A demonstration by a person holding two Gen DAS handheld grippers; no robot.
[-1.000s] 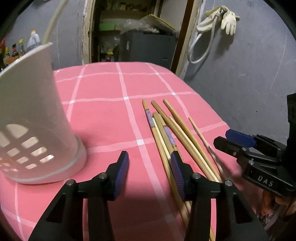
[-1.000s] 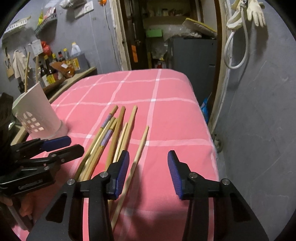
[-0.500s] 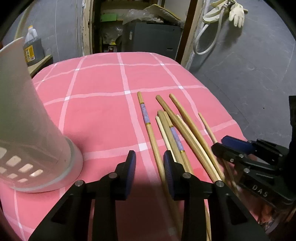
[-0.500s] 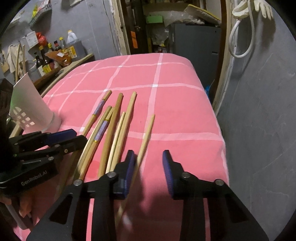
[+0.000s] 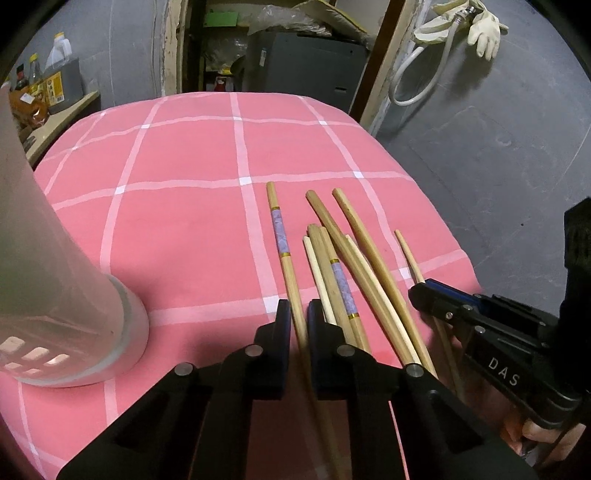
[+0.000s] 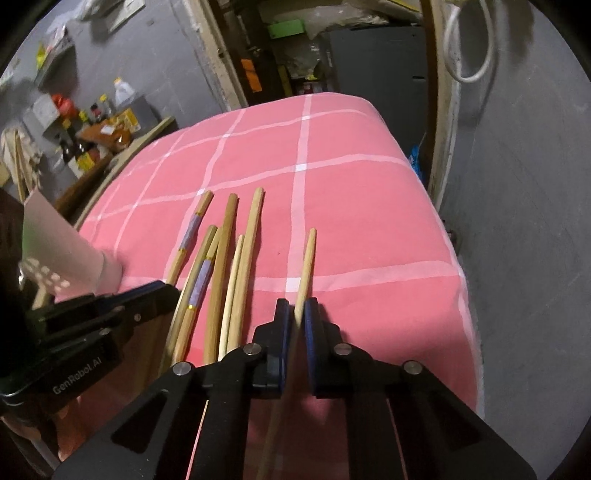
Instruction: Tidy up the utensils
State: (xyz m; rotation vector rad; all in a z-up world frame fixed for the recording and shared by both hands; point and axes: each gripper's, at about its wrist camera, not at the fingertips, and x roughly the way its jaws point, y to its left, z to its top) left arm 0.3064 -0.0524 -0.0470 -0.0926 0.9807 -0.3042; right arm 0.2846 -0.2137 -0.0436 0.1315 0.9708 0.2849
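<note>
Several wooden chopsticks [image 5: 369, 258] lie side by side on the pink checked cloth [image 5: 184, 221]. My left gripper [image 5: 298, 317] is closing on the leftmost one, a purple-banded chopstick [image 5: 277, 229], with its pads pressed to both sides. My right gripper [image 6: 297, 314] is closing likewise on the thin chopstick [image 6: 307, 258] that lies apart at the right of the group. Each gripper shows in the other's view: the right gripper [image 5: 424, 293] and the left gripper [image 6: 162, 291]. A white slotted holder [image 5: 55, 258] stands upright at the left, also visible as the holder [image 6: 59, 236].
The table's right edge [image 6: 461, 280] drops to a grey floor. Beyond the far edge stand a dark cabinet [image 5: 306, 62] and a doorway. A shelf with bottles [image 6: 103, 118] runs along the left. A hose and glove [image 5: 480, 26] hang on the wall.
Both grippers went from wide open to shut, each onto one chopstick. Both views moved slightly forward over the chopsticks, and the holder slid further to the left of the left wrist view.
</note>
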